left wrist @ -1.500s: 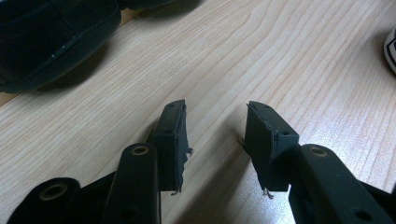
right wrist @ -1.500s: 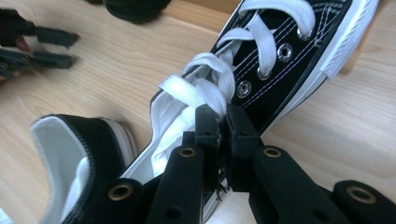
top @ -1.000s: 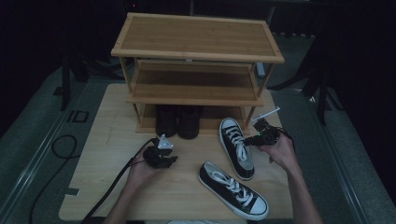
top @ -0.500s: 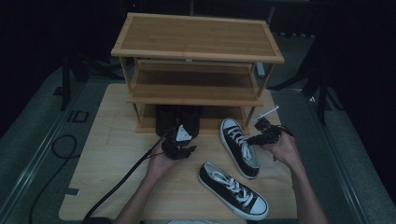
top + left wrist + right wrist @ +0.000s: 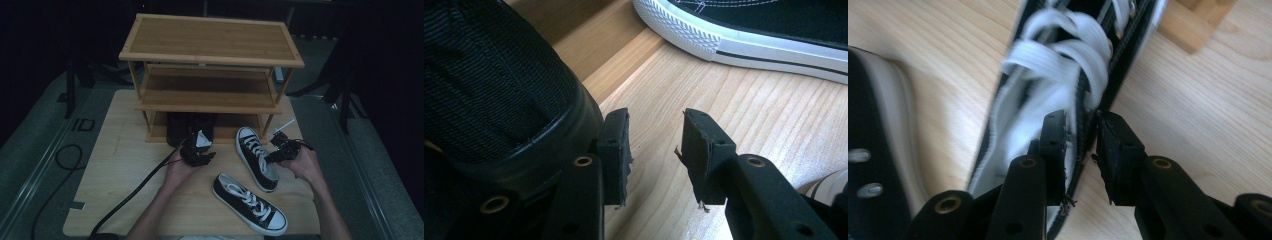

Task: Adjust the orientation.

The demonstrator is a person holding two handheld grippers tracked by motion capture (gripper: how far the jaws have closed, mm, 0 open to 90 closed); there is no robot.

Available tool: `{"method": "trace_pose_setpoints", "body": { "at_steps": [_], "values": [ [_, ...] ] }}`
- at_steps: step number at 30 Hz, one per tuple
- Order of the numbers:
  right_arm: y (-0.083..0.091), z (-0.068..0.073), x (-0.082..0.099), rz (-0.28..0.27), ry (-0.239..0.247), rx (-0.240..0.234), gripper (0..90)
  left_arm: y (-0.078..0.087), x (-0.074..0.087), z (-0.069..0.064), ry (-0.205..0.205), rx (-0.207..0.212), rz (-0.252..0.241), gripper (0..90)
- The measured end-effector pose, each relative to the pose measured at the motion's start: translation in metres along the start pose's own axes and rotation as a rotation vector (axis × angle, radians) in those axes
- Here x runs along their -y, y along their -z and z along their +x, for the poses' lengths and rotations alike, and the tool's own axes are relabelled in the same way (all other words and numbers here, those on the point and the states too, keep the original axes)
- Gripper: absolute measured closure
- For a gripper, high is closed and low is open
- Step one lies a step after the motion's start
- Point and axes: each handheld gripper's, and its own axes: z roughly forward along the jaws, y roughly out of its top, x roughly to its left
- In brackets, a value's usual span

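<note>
Sneaker (image 5: 256, 157), black canvas with white laces, lies on the worktop (image 5: 110, 165) just right of the rack's near edge, toe toward the far side. My right tool (image 5: 1082, 150) sits at its right side wall, one jaw inside by the laces, one outside; jaws have just been opening, collar edge between them, pads no longer pressing. Second sneaker (image 5: 250, 204) lies nearer, apart. My left tool (image 5: 654, 150) is released, nothing between its jaws, just beside a dark shoe (image 5: 489, 85) under the wooden rack (image 5: 210, 40).
</note>
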Motion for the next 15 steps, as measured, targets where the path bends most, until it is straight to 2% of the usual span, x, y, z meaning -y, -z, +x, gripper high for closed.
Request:
{"method": "trace_pose_setpoints", "body": {
  "at_steps": [3, 7, 12, 15],
  "values": [
    [-0.0063, 0.0024, 0.0001, 0.007, 0.000, 0.039, 74.2, -0.0015, 0.0004, -0.0003, 0.002, 0.004, -0.001, 63.4],
    [-0.0096, 0.0061, -0.0022, 0.013, 0.015, 0.061, 83.6, -0.0028, 0.0022, -0.0010, -0.008, 0.000, 0.016, 62.9],
    [-0.0095, 0.0069, -0.0011, 0.009, 0.032, 0.078, 87.6, -0.0055, 0.0043, -0.0061, -0.032, 0.003, 0.031, 62.6],
    [-0.0093, 0.0059, -0.0003, 0.002, 0.029, 0.074, 87.9, -0.0074, 0.0054, -0.0075, -0.030, 0.009, 0.034, 62.5]
  ]
}}
